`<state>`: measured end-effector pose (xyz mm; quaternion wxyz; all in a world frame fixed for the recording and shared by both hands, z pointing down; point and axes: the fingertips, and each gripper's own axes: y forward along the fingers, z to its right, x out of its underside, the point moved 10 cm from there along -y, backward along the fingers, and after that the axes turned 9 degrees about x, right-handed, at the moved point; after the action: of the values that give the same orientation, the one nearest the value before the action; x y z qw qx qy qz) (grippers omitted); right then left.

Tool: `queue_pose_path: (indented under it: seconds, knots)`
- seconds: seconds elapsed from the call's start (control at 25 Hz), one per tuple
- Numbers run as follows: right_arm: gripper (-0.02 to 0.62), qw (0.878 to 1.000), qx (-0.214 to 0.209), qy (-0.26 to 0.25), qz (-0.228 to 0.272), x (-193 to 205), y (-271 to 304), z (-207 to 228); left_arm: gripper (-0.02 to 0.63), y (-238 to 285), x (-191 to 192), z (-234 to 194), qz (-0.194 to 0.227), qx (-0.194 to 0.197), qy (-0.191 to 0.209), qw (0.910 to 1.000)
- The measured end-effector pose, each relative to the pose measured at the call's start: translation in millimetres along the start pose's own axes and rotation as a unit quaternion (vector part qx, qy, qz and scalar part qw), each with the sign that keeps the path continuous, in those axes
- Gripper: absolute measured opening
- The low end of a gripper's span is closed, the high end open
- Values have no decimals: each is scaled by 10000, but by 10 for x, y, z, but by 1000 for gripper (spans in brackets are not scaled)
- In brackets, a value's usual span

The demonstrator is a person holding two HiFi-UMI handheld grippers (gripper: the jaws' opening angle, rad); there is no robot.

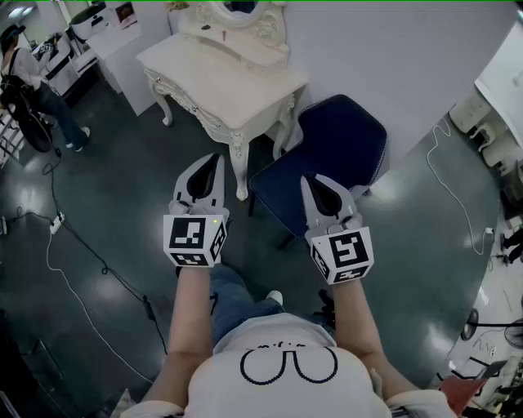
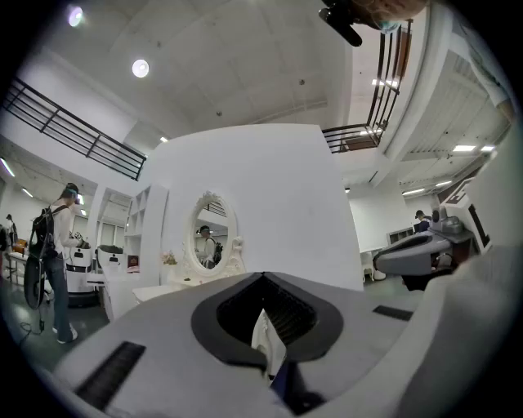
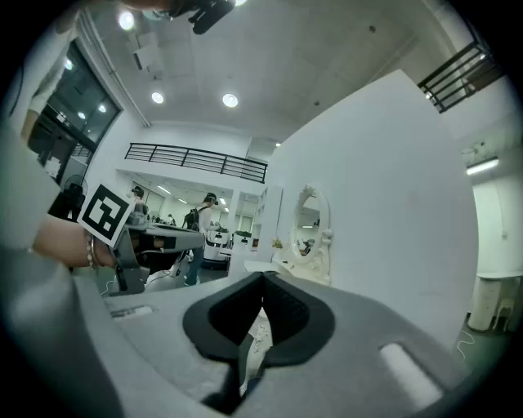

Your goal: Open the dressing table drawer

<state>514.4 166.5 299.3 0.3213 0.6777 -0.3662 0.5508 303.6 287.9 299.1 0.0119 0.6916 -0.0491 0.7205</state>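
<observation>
Left hand-held gripper (image 1: 214, 160) first: it's held level, jaws pinched together at the tips with nothing in them, and a carved white table leg (image 2: 268, 343) peeks through the slot behind the tips. Right hand-held gripper (image 1: 308, 181) is the same story, tips closed on nothing, level, side by side with the left one at mid-frame. Neither one touches any furniture. Just above them in the head view stands the white dressing table (image 1: 225, 90), its drawer (image 1: 194, 104) shut in the carved front edge that faces lower left. An oval mirror (image 1: 241, 12) rises at the table's back, top centre. A dark blue chair (image 1: 343, 147) sits just beside the table, right of centre. Another person (image 1: 33, 82) stands at upper left on the dark floor (image 1: 106, 204)
</observation>
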Motion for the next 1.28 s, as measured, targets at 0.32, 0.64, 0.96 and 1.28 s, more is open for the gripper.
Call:
queue_pose_path:
  seconds: [0.32, 0.64, 0.96, 1.28]
  knots:
    - [-3, 9997, 168, 64, 143, -82, -161, 32, -2, -57, -67, 120, 50, 104, 72, 9999]
    - [-3, 9993, 236, 56, 285, -158, 305, -128, -2, 102, -26, -362, 128, 144, 60, 9998]
    - [-3, 9989, 397, 52, 228, -262, 1310, -435, -2, 487, 28, -1388, 112, 285, 13, 9995]
    - [-3, 9974, 714, 114, 75, -304, 2383, -876, -2, 861, 184, -2494, -115, 740, -2, 9972]
